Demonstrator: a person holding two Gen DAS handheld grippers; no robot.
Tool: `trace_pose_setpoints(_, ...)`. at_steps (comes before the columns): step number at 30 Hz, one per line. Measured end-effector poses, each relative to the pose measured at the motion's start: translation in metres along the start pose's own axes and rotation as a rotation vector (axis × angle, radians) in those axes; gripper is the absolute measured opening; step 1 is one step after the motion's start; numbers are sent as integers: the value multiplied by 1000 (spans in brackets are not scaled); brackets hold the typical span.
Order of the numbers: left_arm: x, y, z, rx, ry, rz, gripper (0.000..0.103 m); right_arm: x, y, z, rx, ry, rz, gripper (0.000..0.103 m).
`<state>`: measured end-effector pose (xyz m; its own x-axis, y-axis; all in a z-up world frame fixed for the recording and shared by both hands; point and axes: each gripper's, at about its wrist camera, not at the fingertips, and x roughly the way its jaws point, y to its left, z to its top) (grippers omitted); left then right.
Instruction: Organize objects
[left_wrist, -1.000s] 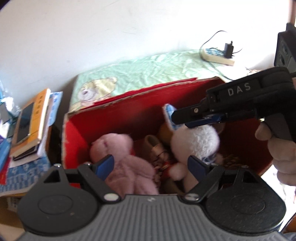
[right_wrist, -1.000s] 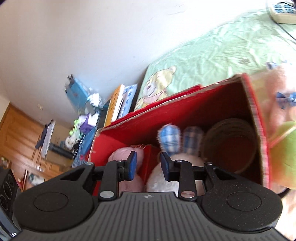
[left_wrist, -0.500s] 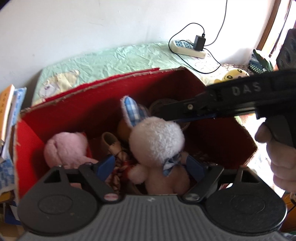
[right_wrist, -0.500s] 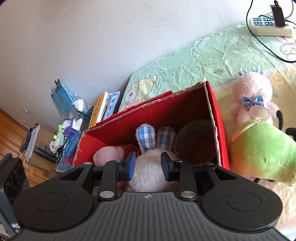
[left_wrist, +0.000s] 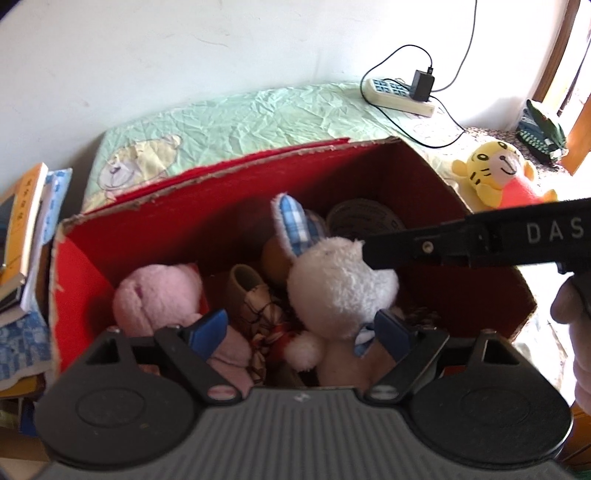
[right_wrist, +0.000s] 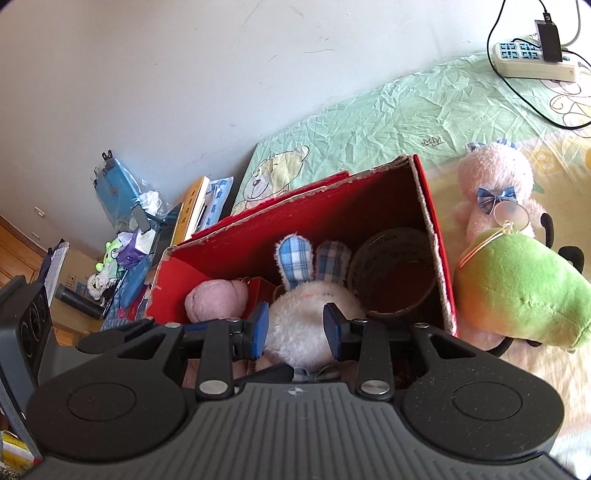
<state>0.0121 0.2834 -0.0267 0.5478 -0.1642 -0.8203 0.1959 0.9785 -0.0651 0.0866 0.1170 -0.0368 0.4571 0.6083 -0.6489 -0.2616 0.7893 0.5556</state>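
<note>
Right tongs (right_wrist: 293, 328) are hovering over the red box (right_wrist: 325, 221), jaws a little apart and just been opening; the white bunny (right_wrist: 310, 317) is sitting below and between the pads, pads not pressing it, no grip. Left tongs (left_wrist: 301, 330) are standing wide over the same box, nothing clamped, blue pads either side of the toy pile. In the left wrist view the right tongs (left_wrist: 373, 254) are reaching in from the right, tip over the white bunny's (left_wrist: 340, 284) head, a hand (left_wrist: 576, 321) gripping the handle at the frame edge.

Inside the red box (left_wrist: 221, 206): white bunny with blue plaid ears is lying in the middle, a pink plush (left_wrist: 159, 295) at its left, a small tan shoe-like toy (left_wrist: 247, 284) between them, a round brown tub (right_wrist: 395, 273) in the right corner.

The box is sitting on a bed with a green sheet (right_wrist: 388, 118). Beside the box on the bed: a pink plush with a blue bow (right_wrist: 495, 184) and a green plush (right_wrist: 524, 291), touching each other. A yellow tiger plush (left_wrist: 495, 177) is lying further off. A power strip (right_wrist: 532, 62) with a charger plugged in is lying near the wall. Books (left_wrist: 22, 229) are stacked left of the bed.
</note>
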Motion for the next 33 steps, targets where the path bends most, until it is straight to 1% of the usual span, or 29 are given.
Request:
trace_pose_setpoints(2,-1,1,1,-5,4,23,87,0,4,-2,-8,10,-22,36)
trace_pose_setpoints(4,-2,2,0,-12,5,32,87,2,8,-4,-16,24,-55,36)
trace_pose_setpoints(5,-2,3,-1,-19,5,29,88,2,9,-5,-18,30,-61,37)
trace_pose_setpoints(8,-1,4,-3,-31,13,28,87,5,11,-8,-17,53,-82,45)
trace_pose_setpoints(10,0,4,-4,-32,14,27,87,8,13,-12,-19,62,-101,45)
trace_pose_setpoints(13,0,2,-5,-30,16,18,87,13,15,-15,-13,73,-113,51)
trace_pose_setpoints(15,1,0,-5,-22,20,32,87,13,16,-18,-6,62,-117,52)
trace_pose_setpoints(18,5,-3,-4,-14,35,59,87,14,12,-19,31,63,-115,53)
trace_pose_setpoints(21,7,-5,-4,-15,42,71,91,13,9,-20,59,52,-94,53)
trace_pose_setpoints(25,9,-11,-4,6,47,86,92,17,11,-20,53,53,-99,54)
trace_pose_setpoints(27,10,-15,-4,21,49,97,92,19,8,-19,70,58,-82,55)
trace_pose_setpoints(28,10,-16,-4,24,51,101,92,19,7,-18,88,62,-59,55)
trace_pose_setpoints(31,10,-17,-4,25,55,104,92,16,4,-16,136,73,53,53)
trace_pose_setpoints(32,10,-16,-4,24,55,107,92,15,5,-14,136,72,77,53)
trace_pose_setpoints(33,10,-14,-4,23,55,109,92,14,7,-14,124,64,80,53)
